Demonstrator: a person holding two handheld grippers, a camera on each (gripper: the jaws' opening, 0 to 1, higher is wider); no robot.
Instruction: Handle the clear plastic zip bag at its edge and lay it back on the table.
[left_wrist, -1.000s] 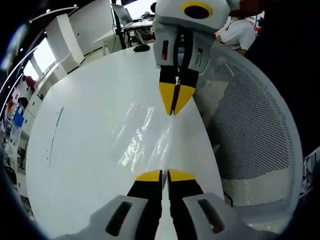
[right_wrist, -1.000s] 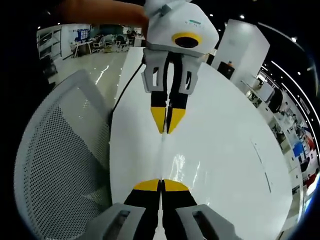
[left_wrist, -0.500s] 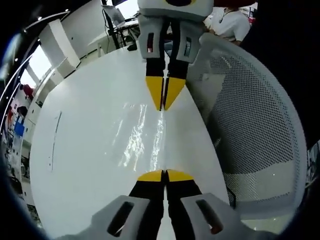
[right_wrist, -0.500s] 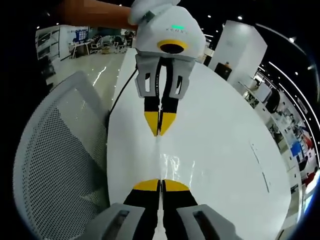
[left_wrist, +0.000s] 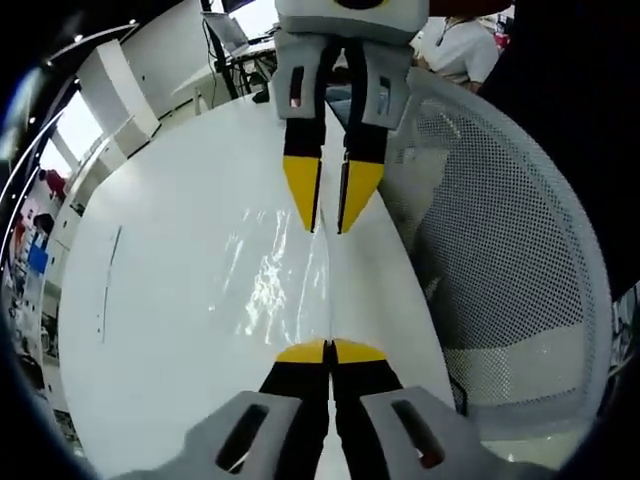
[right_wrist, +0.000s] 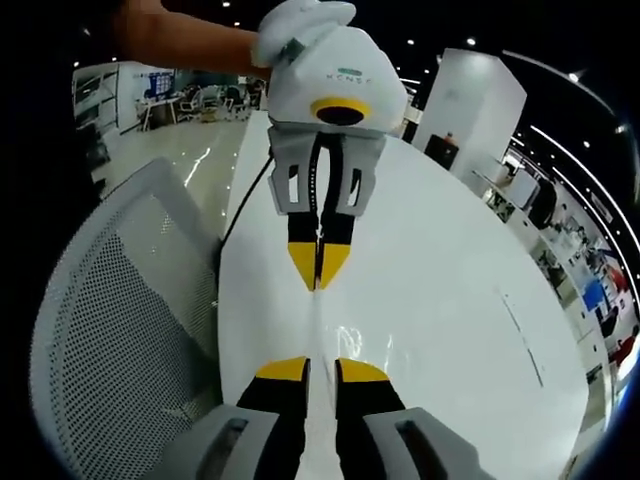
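Zip bag (left_wrist: 290, 275) on white table (left_wrist: 150, 300), left gripper (left_wrist: 328, 352) jaws pinching its edge, right gripper (right_wrist: 320, 370) jaws parted, mesh chair (left_wrist: 510, 260) alongside.

Opposed close views (facing each other) over one table (left_wrist: 170, 300)

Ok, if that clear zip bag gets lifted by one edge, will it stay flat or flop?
Probably flop: the clear zip bag lies thin and wrinkled on the table. Its glossy film looks slippery, so the left gripper likely needs a firm pinch.
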